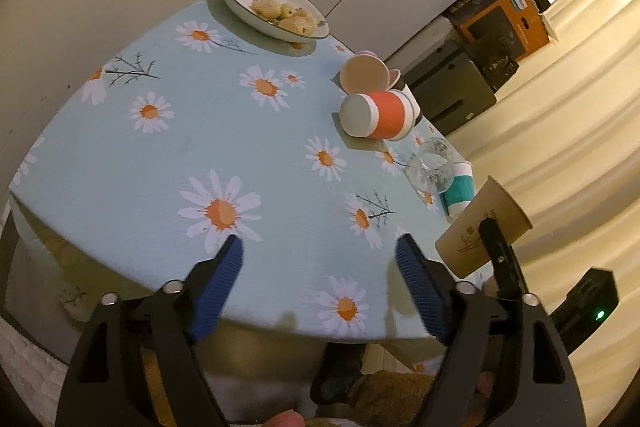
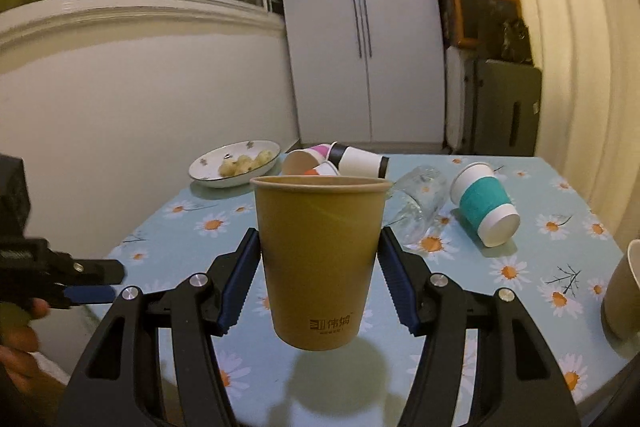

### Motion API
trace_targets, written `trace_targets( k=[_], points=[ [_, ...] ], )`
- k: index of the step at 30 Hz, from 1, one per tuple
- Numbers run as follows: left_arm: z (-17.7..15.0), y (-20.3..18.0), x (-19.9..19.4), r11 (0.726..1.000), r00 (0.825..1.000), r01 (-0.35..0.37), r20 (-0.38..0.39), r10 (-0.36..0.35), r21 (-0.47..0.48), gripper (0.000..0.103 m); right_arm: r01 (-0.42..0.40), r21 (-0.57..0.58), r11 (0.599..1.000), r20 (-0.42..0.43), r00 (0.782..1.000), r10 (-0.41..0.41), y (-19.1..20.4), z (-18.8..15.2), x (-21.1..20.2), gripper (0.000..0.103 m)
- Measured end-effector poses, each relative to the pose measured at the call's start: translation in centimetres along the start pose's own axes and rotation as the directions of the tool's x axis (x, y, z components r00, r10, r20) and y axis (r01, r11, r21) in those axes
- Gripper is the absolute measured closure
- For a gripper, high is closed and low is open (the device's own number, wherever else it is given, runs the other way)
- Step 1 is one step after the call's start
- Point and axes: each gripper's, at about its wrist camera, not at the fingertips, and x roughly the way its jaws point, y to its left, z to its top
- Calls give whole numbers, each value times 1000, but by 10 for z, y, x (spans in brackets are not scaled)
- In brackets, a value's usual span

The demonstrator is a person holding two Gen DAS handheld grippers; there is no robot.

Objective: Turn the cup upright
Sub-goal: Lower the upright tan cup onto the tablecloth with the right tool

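My right gripper [image 2: 319,259] is shut on a brown paper cup [image 2: 320,251] and holds it upright, mouth up, a little above the daisy tablecloth [image 2: 520,287]; its shadow lies below it. The same cup [image 1: 480,227] shows at the right of the left wrist view, with a black right finger across it. My left gripper [image 1: 320,255] is open and empty over the table's near edge, its blue pads [image 1: 224,275] wide apart.
A teal cup [image 2: 484,205], a clear glass [image 2: 418,201] and a pile of paper cups [image 2: 340,159] lie on their sides. A plate of food [image 2: 234,163] stands at the far left. Another cup [image 2: 626,291] stands at the right edge. An orange cup [image 1: 380,115] lies mid-table.
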Motion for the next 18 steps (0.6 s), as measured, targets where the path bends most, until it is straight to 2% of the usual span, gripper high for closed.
trace_targets(
  k=[3, 6, 18],
  points=[
    [0, 3, -2, 1000, 1000, -3, 11, 4, -15, 18, 33, -8, 999, 51, 998, -32, 1, -10, 3, 43],
    [0, 7, -1, 999, 1000, -6, 22, 7, -39, 7, 61, -51, 997, 85, 995, -57, 4, -23, 6, 43],
    [1, 8, 3, 998, 999, -23, 36, 24, -53, 7, 100, -111, 989, 82, 992, -91, 8, -57, 25, 43]
  ],
)
